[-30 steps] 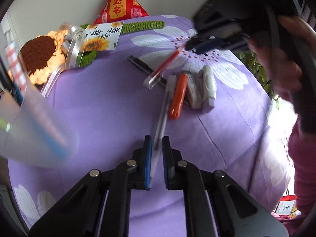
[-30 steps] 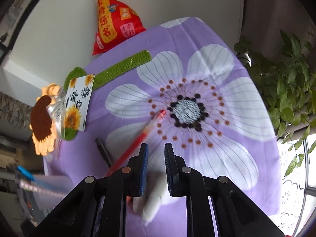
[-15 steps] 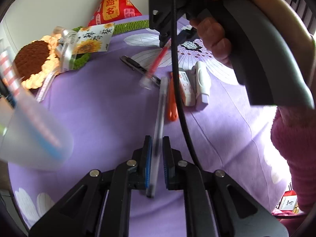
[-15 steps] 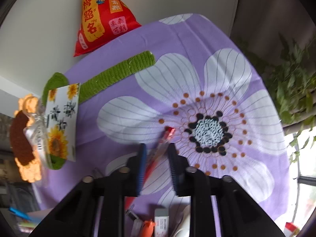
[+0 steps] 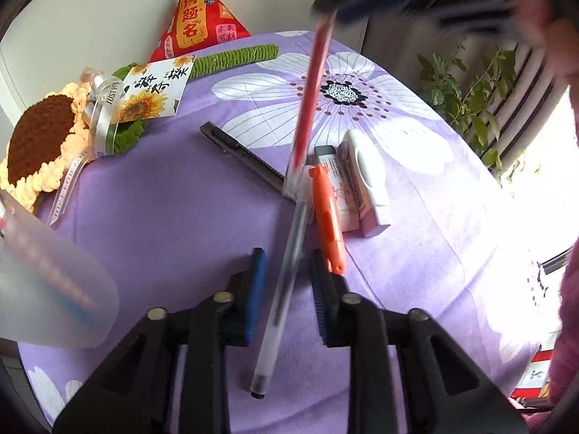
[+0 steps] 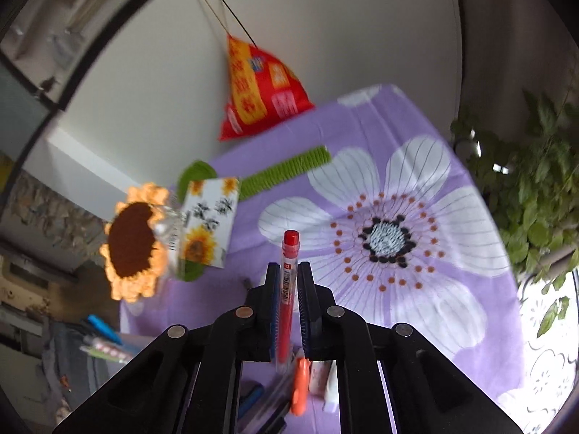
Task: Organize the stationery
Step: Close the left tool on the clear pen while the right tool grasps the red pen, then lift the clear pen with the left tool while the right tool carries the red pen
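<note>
Now my right gripper (image 6: 289, 289) is closing its jaws on the red pen (image 6: 290, 249). The pads press on both sides of it, and the red cap sticks out past the fingertips. From the left wrist view, the red pen hangs up in the air over the middle of the tabletop. Its low end is just above the far end of the clear pen (image 5: 286, 278).

My left gripper (image 5: 287, 271) points down at the near part of the purple flower tablecloth (image 5: 163, 217). Its jaws stand apart. The clear pen runs between them at a slant, and I see a little gap on each side of it, so the pads do not squeeze it.

Just right of the clear pen lies an orange pen (image 5: 327, 224). Next to that is an eraser (image 5: 338, 184), then a white correction tape (image 5: 365, 177), all close side by side. A black box cutter (image 5: 242, 153) lies slanted toward the middle.

A frosted plastic cup (image 5: 47, 289) is at the left edge. It is blurry. A knitted sunflower (image 5: 36, 133) lies at the far left corner. A red pouch (image 5: 199, 21) hangs at the far edge.
</note>
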